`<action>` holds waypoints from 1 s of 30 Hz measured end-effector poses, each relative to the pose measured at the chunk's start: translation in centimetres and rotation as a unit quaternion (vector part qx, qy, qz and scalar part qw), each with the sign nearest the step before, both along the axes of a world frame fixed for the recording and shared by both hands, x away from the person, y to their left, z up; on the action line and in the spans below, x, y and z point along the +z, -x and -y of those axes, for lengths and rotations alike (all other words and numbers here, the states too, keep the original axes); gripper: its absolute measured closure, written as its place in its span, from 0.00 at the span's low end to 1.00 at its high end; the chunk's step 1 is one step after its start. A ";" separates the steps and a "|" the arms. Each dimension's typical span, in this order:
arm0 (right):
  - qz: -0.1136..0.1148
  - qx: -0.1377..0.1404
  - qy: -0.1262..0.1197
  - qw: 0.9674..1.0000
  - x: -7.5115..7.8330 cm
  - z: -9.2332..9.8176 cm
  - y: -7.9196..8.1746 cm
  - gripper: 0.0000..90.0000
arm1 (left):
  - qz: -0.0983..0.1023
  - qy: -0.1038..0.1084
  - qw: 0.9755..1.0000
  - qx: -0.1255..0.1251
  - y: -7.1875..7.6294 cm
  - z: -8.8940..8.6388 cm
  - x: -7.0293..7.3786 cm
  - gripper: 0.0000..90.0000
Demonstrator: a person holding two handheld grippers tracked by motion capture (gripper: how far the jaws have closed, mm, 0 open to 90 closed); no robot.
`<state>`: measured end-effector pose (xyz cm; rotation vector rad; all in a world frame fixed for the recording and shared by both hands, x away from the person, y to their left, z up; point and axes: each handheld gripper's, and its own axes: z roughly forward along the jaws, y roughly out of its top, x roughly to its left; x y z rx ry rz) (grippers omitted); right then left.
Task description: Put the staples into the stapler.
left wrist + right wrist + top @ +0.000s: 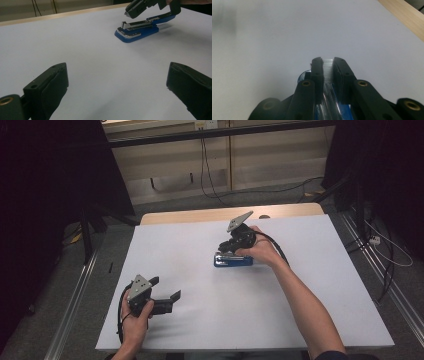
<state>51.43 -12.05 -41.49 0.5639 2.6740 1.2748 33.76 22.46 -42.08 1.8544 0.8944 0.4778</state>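
Observation:
A blue stapler [235, 261] lies near the middle of the white table, its top arm swung up and its metal channel bared [136, 31]. My right gripper [223, 249] hovers right over it, tilted down. In the right gripper view, that gripper [328, 60] is shut on a short silvery strip of staples [328, 68], with the stapler's blue body [345, 110] just beneath. My left gripper [166, 289] rests at the near left of the table, open and holding nothing. Its jaws stand wide apart in the left gripper view [117, 67], pointing toward the stapler and the right gripper [128, 12].
The white tabletop [310, 285] has a wooden strip along its far edge [200, 215]. Beyond it are a pale wall panel and hanging cables [205, 165]. Dark curtains, stand legs and floor cables [385, 245] flank the table.

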 end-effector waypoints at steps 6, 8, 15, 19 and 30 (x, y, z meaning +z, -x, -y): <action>0.012 0.027 0.002 1.000 -0.1 0.0 0.0 0.88 | -0.001 0.001 1.000 0.002 0.0 0.0 0.0 0.05; 0.010 0.024 0.002 1.000 -0.1 0.1 -0.1 0.88 | 0.000 -0.002 1.000 -0.002 0.0 0.0 0.0 0.05; 0.010 0.046 0.010 0.999 -0.2 -0.2 -0.2 0.88 | -0.001 0.001 1.000 0.002 0.0 -0.1 0.0 0.05; 0.012 0.052 0.013 0.999 -0.3 -0.2 -0.3 0.88 | -0.002 0.001 1.000 0.002 -0.1 -0.1 -0.1 0.05; 0.016 0.067 0.025 0.997 -0.6 -0.3 -0.3 0.88 | -0.003 0.001 1.000 0.000 -0.1 0.0 -0.1 0.05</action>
